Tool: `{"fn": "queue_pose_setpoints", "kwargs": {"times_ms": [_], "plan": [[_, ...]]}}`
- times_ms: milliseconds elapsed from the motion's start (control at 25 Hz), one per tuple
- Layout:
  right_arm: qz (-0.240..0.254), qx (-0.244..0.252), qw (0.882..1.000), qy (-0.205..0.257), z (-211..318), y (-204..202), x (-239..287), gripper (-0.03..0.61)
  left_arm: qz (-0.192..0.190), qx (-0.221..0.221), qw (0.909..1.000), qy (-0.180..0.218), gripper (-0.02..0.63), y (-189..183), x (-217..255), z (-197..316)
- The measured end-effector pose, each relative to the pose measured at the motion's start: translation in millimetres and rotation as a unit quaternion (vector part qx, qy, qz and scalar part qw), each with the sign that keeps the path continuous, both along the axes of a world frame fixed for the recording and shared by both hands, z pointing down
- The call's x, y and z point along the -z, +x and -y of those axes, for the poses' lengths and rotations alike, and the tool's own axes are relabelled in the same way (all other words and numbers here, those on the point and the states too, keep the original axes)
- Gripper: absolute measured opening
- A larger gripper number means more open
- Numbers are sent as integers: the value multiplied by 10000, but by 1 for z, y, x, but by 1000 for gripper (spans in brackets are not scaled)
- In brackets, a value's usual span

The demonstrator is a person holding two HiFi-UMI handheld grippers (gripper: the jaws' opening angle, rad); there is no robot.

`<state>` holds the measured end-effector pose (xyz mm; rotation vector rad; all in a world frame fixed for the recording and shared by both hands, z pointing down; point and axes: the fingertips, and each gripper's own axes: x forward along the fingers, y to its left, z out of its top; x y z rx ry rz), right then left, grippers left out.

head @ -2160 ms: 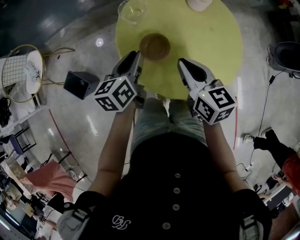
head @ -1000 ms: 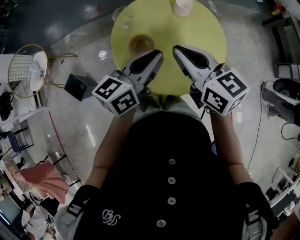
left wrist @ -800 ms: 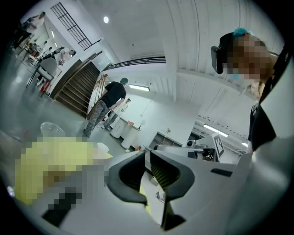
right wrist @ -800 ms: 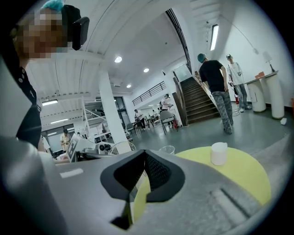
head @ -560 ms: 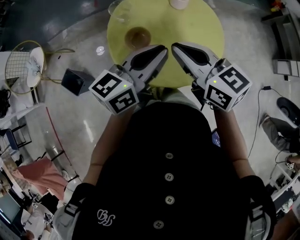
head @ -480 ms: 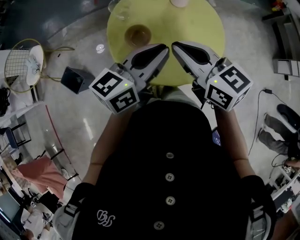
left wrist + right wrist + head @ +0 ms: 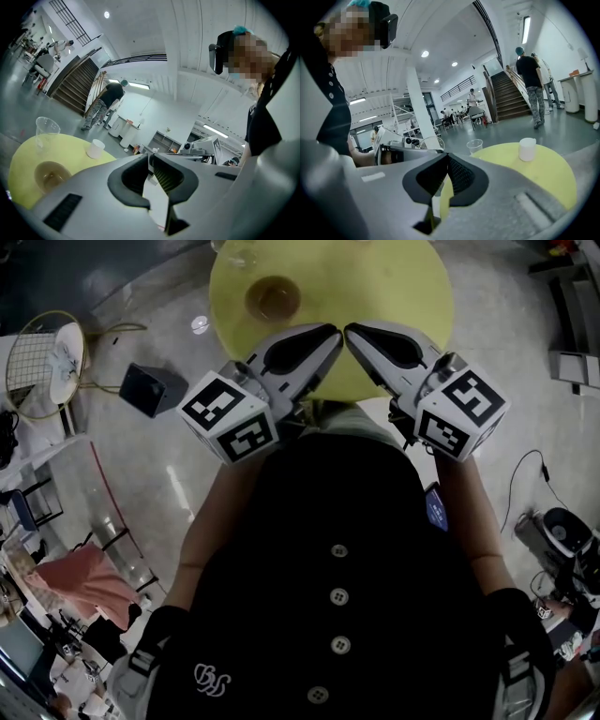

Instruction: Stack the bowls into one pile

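Observation:
One brown bowl (image 7: pixel 272 298) sits on the round yellow table (image 7: pixel 394 277), left of centre; in the left gripper view this bowl (image 7: pixel 49 174) lies low at the left. No other bowl is in view. My left gripper (image 7: pixel 325 333) and right gripper (image 7: pixel 352 331) are held up close to my chest over the table's near edge, tips almost meeting, both well short of the bowl. The left gripper (image 7: pixel 151 157) is shut and empty. The right gripper (image 7: pixel 447 157) is shut and empty too.
A clear plastic cup (image 7: pixel 47 131) and a white cup (image 7: pixel 96 148) stand at the far side of the table. On the floor to the left lie a black box (image 7: pixel 145 388) and a round wire basket (image 7: pixel 42 357). A person (image 7: pixel 532 70) walks near the stairs.
Both grippers have drawn back from either side of the bowl and come together, tips nearly touching near my chest. The bowl has stayed on the table.

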<state>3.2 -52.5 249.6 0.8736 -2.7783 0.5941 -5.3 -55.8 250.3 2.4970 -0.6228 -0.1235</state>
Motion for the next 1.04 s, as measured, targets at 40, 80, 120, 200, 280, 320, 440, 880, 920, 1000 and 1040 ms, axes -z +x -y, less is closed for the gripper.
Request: {"fn": "queue_pose_setpoints", "kwargs": {"times_ms": [40,80,120,200,280,320,440,880,920,1000,1040], "plan": [[-6,15,10000,1,1,1,-3,5,18,-22,10000,6,43,2,-3,0],[-22,20,10000,5,2,3,-4,5,37,-45,10000,9,43,3,-4,0],[-59,15,10000,11,3,4,-5,5,48,-67,10000,5,43,3,-5,1],[-158,10,9999,32,7,3,-7,5,40,-101,9999,-14,43,2,-7,3],[-205,51,9998,54,11,1,-10,5,25,-118,9999,-21,43,0,-10,7],[-224,90,9997,72,13,0,-11,5,17,-127,9999,-23,43,0,-11,9],[-356,253,9990,133,10,1,-12,5,-30,-181,9998,-49,43,4,-14,9],[-379,247,9990,50,10,1,-20,5,-90,-50,9999,-80,43,-4,-18,17],[-386,230,9990,17,8,4,-21,5,-94,-24,9999,-85,43,-3,-17,17],[-408,200,9990,-41,2,10,-23,5,-109,8,9999,-88,43,0,-15,13],[-421,187,9989,-68,-1,13,-23,5,-117,21,9999,-87,41,2,-14,11]]}}
